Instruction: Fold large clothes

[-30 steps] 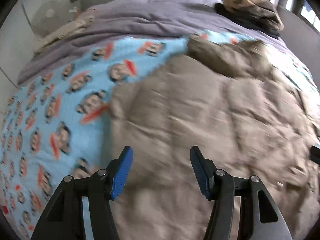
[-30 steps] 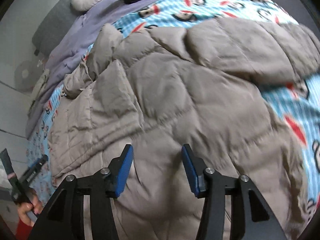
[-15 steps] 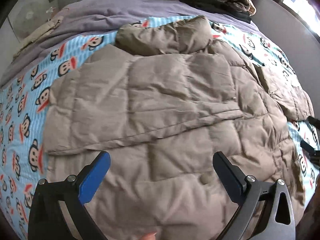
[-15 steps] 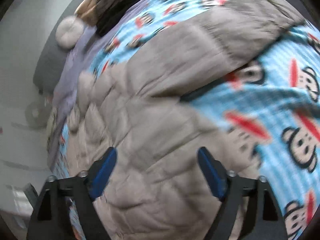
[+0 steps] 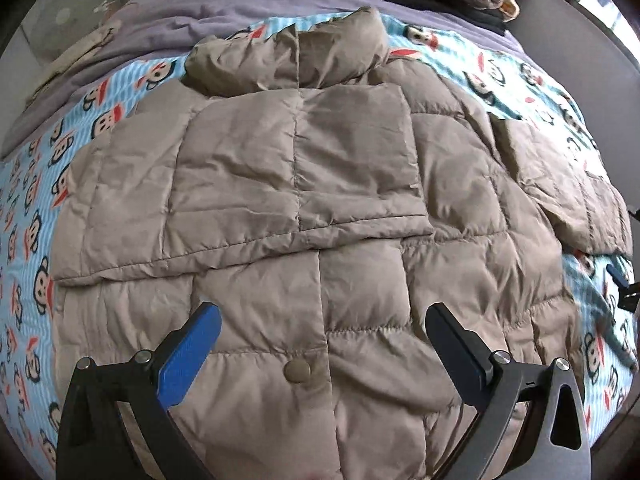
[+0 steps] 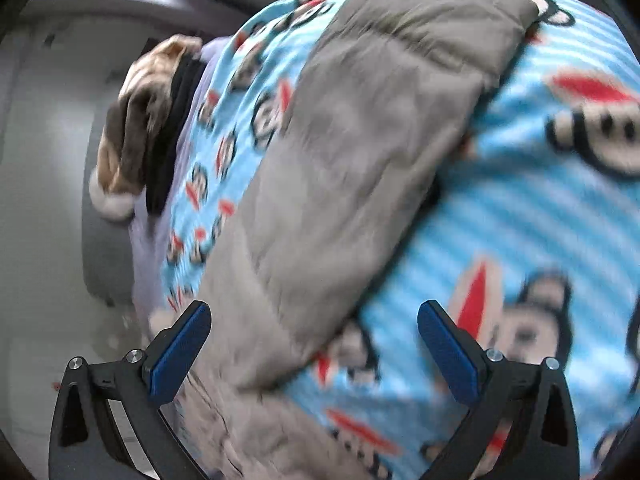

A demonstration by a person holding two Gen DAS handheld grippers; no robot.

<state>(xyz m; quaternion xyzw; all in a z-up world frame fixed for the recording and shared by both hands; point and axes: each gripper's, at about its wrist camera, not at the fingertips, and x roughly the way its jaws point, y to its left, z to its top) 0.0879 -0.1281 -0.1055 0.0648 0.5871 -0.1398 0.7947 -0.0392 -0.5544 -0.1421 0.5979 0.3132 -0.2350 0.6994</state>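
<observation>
One sleeve of the puffer jacket (image 5: 312, 208) lies folded across its chest; the other sleeve (image 6: 360, 152) still sprawls beside it on the bed (image 5: 32, 216). Left hand-held gripper (image 5: 322, 332) and right hand-held gripper (image 6: 314, 330): jaws just opened wide, gripping nothing.

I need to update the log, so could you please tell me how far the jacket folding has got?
One sleeve is already folded across the puffer jacket. Nothing is in hand: the left claw and right claw have just opened, both empty. The other sleeve still lies out on the monkey-print blanket.
</observation>
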